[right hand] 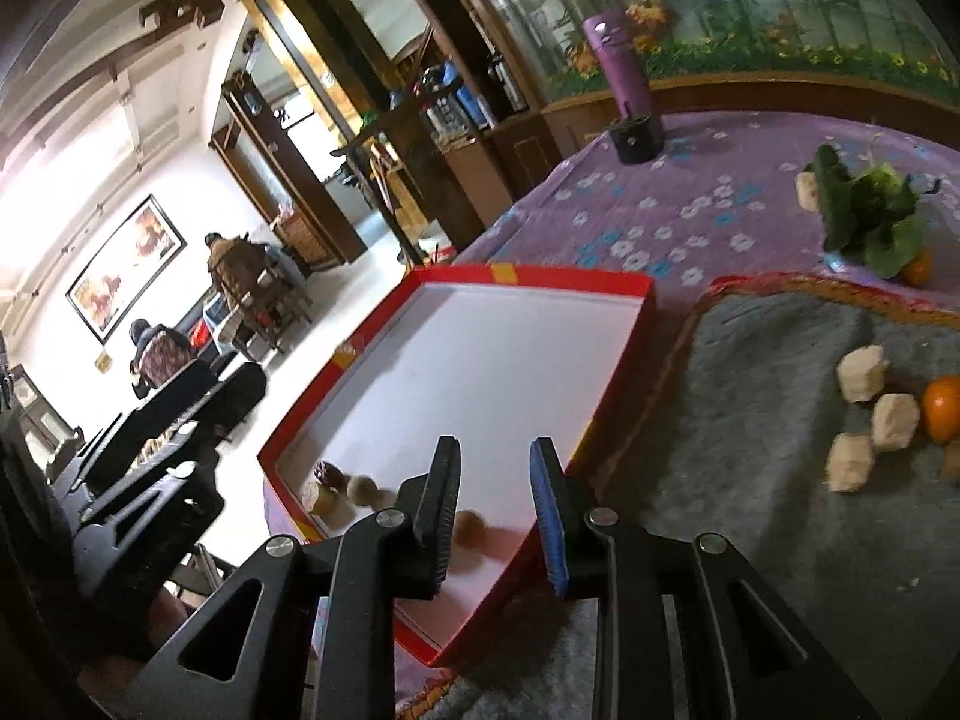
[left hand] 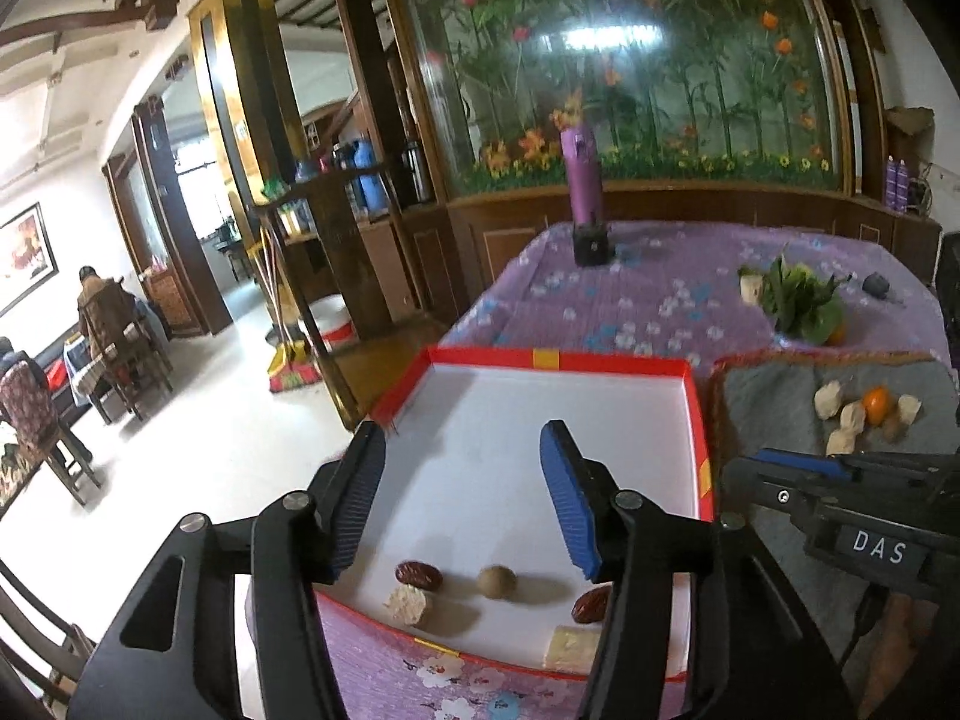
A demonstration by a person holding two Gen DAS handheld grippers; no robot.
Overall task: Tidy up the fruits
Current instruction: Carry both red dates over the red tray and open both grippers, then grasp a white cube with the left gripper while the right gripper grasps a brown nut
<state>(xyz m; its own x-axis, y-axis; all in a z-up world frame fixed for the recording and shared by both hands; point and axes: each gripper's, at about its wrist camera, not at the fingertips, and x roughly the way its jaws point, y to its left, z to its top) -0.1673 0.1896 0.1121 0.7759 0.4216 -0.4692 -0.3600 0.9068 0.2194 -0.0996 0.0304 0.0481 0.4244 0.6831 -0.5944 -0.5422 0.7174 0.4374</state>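
Nearest in the left wrist view, the left gripper (left hand: 462, 504) hangs over the red box (left hand: 558, 357) w/ jaws apart and nothing between the pads. Just past its fingers, along the box's near wall, lie two dark red dates (left hand: 418, 574), a round brown fruit (left hand: 497, 581) and two pale blocks (left hand: 409, 605), all loose on the white floor. The right gripper (right hand: 493, 510) sits over the box's near corner, jaws only slightly parted, empty; a brown round fruit (right hand: 470, 525) shows on the box floor behind the gap, not pinched.

Handling, as a judgement: pieces are small and light. Dates prob. wrinkled and a bit soft, so pinch across the short middle; round ones may roll, so take them at the widest part; the blocks look crumbly, so gentle squeeze on flat faces.

Further right, on the grey mat (right hand: 780, 360), more pale blocks (right hand: 862, 372) cluster round an orange fruit (right hand: 943, 408). Beyond, leafy greens (left hand: 801, 300) on the purple cloth, then a purple bottle (left hand: 581, 180)
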